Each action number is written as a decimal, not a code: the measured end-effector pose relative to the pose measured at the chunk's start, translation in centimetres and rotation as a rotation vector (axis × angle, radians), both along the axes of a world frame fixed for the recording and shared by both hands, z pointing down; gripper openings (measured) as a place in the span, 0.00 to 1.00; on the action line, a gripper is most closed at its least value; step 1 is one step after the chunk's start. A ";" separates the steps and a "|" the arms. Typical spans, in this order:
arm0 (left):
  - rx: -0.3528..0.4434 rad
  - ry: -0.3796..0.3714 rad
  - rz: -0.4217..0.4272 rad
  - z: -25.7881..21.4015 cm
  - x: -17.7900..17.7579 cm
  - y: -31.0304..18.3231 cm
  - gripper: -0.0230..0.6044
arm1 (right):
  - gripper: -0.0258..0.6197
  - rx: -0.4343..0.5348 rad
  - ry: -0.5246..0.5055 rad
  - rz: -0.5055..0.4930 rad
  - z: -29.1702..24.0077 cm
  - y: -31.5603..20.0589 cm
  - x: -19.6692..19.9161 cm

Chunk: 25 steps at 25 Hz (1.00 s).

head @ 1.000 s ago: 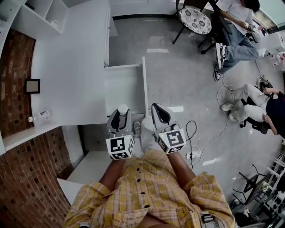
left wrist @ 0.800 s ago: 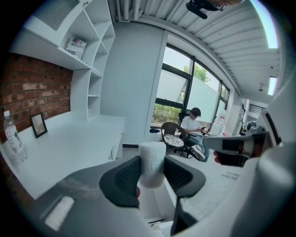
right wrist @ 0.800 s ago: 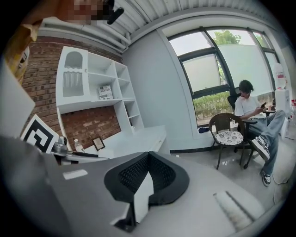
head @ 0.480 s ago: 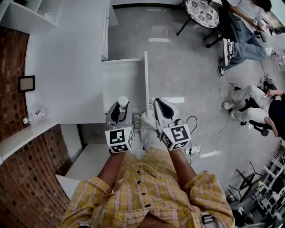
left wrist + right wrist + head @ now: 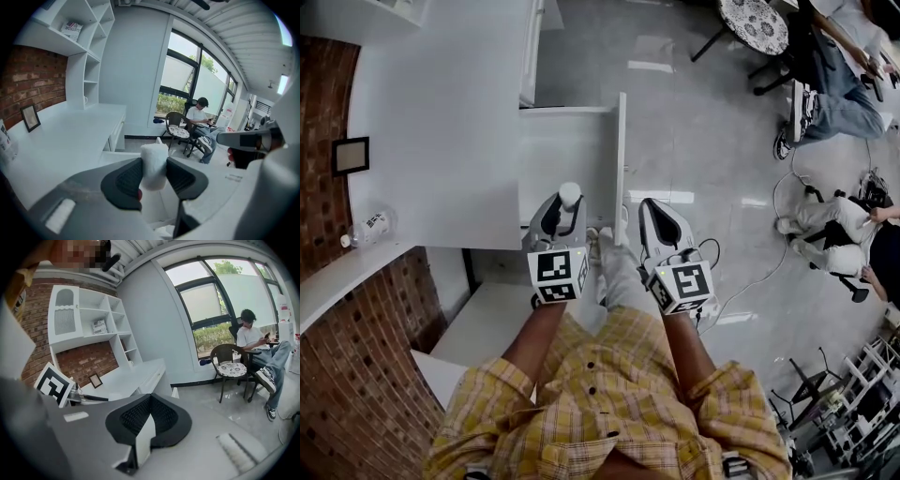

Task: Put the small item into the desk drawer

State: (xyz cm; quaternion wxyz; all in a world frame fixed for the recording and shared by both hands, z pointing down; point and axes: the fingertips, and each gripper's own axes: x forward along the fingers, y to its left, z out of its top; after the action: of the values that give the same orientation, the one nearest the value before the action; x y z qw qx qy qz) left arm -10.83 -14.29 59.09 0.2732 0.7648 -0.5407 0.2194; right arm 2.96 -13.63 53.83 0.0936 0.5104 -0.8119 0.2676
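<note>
The small item (image 5: pixel 570 195) is a white, soft-looking lump held up in my left gripper (image 5: pixel 565 202), which is shut on it. In the left gripper view the item (image 5: pixel 153 164) sits squeezed between the two dark pads. The white desk drawer (image 5: pixel 572 150) stands pulled out from the desk (image 5: pixel 441 131), its front panel (image 5: pixel 621 169) toward the room. The item hangs over the drawer's near end. My right gripper (image 5: pixel 656 208) is beside the front panel, to its right, shut with nothing in it (image 5: pixel 149 417).
A picture frame (image 5: pixel 351 155) and a plastic bottle (image 5: pixel 367 228) stand on the desk's left side by the brick wall (image 5: pixel 356 375). Cables (image 5: pixel 741 286) lie on the floor. Seated people (image 5: pixel 844 253) and a round chair (image 5: pixel 755 23) are at the right.
Both grippers have moved forward; the left one with the white item has come over the near end of the open drawer. The jaws have kept their state.
</note>
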 end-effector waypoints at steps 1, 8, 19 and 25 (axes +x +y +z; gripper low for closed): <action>-0.013 0.000 -0.004 0.7 0.0 -0.2 0.31 | 0.04 -0.005 0.001 -0.001 0.4 -0.1 0.1; -0.105 -0.021 -0.015 5.9 -0.2 -1.8 0.31 | 0.04 -0.028 -0.001 -0.013 2.6 -1.0 -0.5; -0.231 -0.024 -0.062 13.5 -0.8 -3.1 0.31 | 0.04 -0.070 -0.005 -0.047 4.6 -1.5 -1.2; -0.289 -0.044 -0.060 17.7 -1.1 -3.5 0.31 | 0.04 -0.072 0.021 -0.092 5.2 -1.8 -1.7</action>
State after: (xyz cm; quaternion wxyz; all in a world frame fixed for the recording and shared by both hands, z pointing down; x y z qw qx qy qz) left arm -11.93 -17.76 76.78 0.3748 0.6961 -0.5319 0.3035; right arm 1.25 -15.42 58.98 0.1327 0.4715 -0.8234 0.2864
